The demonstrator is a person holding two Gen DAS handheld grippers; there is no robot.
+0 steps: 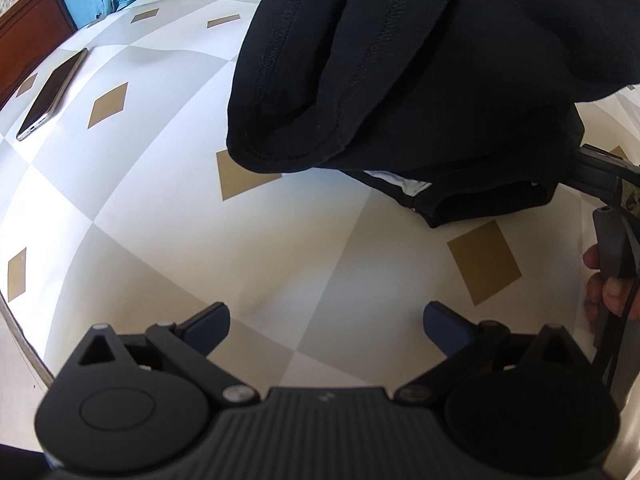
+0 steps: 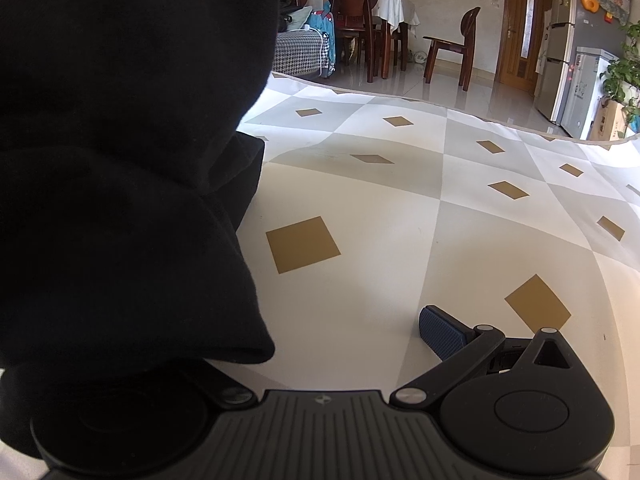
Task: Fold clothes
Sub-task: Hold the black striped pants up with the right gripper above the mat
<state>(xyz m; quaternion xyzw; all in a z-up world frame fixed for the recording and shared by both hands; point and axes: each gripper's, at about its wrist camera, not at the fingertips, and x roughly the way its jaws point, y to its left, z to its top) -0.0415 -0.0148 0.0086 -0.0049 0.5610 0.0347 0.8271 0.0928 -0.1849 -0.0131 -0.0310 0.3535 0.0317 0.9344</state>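
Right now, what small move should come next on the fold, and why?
Probably bring the left gripper forward to the black garment's hanging hem and close on it. Its jaws are open and empty above the checked tablecloth, while the cloth is bunched and draped over the right gripper's left finger.

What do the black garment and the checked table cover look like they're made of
Black garment: soft matte knit, likely cotton jersey, judging by stitched hems and limp folds. Table cover: smooth, slightly glossy sheet, possibly vinyl or oilcloth, given its sheen and printed diamonds.

A home's dining area: wooden chairs (image 2: 452, 46) around a clothed table (image 2: 394, 8); fridge (image 2: 560, 52); tiled floor.
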